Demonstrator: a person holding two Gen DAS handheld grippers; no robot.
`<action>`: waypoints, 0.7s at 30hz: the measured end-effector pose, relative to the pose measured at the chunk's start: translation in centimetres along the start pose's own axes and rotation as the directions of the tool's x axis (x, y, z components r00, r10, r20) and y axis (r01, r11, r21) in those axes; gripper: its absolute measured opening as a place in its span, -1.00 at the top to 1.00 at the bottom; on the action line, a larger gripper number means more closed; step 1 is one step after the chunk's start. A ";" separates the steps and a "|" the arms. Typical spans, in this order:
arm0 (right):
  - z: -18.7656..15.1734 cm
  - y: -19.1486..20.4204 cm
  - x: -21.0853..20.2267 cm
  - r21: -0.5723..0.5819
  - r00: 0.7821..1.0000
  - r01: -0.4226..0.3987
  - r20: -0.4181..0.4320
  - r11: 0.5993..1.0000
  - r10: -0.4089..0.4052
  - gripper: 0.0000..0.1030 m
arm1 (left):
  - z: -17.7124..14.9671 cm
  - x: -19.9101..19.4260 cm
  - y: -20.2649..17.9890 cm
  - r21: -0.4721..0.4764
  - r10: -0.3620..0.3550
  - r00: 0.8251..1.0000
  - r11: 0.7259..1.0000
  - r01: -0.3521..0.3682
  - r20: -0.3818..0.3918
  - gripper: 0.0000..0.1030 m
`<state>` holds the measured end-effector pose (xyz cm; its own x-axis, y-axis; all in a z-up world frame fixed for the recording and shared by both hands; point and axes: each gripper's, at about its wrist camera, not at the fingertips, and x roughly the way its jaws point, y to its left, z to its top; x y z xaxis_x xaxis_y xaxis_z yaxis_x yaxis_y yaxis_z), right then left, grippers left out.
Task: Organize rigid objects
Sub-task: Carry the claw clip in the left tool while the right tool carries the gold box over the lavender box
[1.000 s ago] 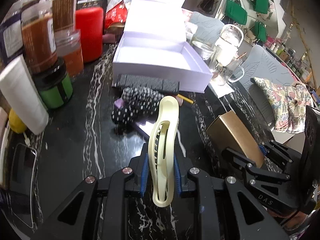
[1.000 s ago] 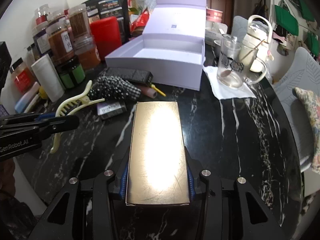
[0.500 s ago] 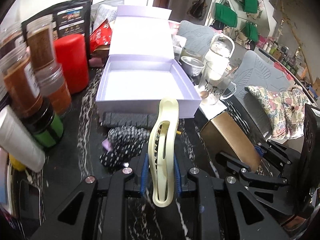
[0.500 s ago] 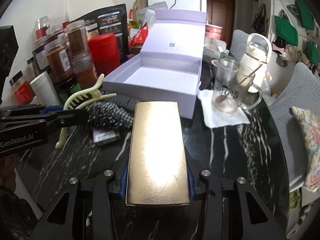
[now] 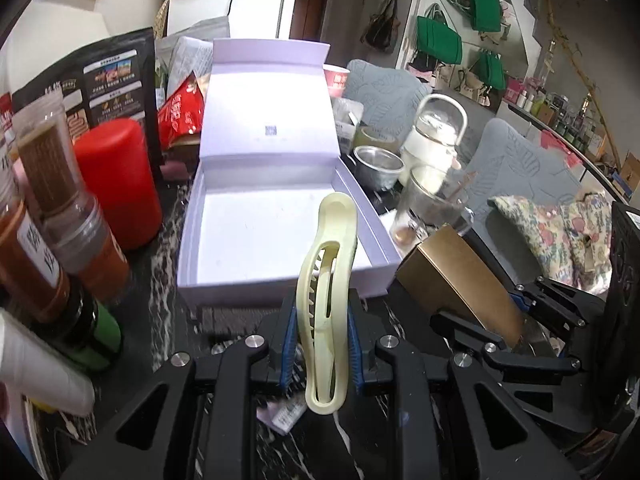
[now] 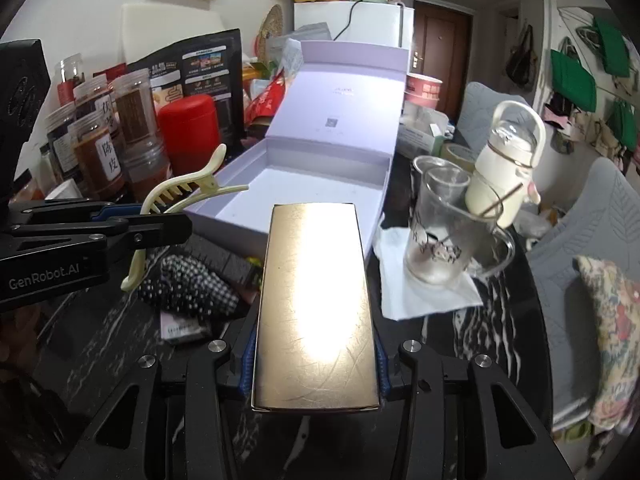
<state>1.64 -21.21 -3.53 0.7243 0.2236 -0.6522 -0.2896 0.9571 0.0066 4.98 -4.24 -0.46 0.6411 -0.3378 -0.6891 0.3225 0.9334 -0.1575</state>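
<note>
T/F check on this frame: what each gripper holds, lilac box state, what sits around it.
1. The left gripper is shut on a cream hair clip. True.
2. The right gripper is open with nothing in it. False: it is shut on a gold box.
3. The lilac box has its lid closed. False: the lid stands open and the tray looks bare.
4. A red canister stands to the left of the lilac box. True.
5. The glass mug lies on its side. False: it stands upright on a white napkin.
</note>
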 end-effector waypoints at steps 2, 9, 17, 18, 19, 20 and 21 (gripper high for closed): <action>0.7 -0.1 0.2 -0.001 1.000 -0.007 0.007 1.000 0.007 0.16 | 0.8 0.3 0.4 -0.001 0.011 1.000 1.000 -0.011 0.007 0.58; 3.4 -0.6 1.6 -0.006 0.999 -0.009 0.032 1.000 0.009 0.16 | 3.4 1.6 1.9 -0.003 0.071 0.997 0.997 -0.071 0.040 0.58; 6.4 -1.2 3.8 -0.027 0.999 0.005 0.042 1.000 -0.003 0.16 | 5.6 3.2 3.2 -0.020 0.069 0.996 0.997 -0.068 0.048 0.58; 6.8 -1.3 4.0 -0.026 0.999 0.006 0.042 1.000 -0.005 0.15 | 5.8 3.3 3.2 -0.018 0.069 0.996 0.997 -0.068 0.052 0.58; 7.1 -1.4 4.2 -0.027 0.999 0.012 0.045 1.000 -0.010 0.16 | 6.2 3.5 3.3 -0.015 0.070 0.996 0.997 -0.069 0.053 0.58; 7.3 -1.5 4.4 -0.029 0.999 0.017 0.047 0.999 -0.016 0.16 | 6.4 3.7 3.4 -0.013 0.068 0.996 0.998 -0.068 0.055 0.58; 7.6 -1.5 4.6 -0.030 0.999 0.024 0.048 0.999 -0.023 0.16 | 6.7 3.9 3.5 -0.013 0.065 0.996 0.998 -0.064 0.057 0.58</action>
<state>10.18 -20.25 -0.80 0.7601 0.2102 -0.6149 -0.2905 0.9563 -0.0321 13.24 -3.11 1.06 0.6995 -0.2831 -0.6562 0.2715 0.9546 -0.1225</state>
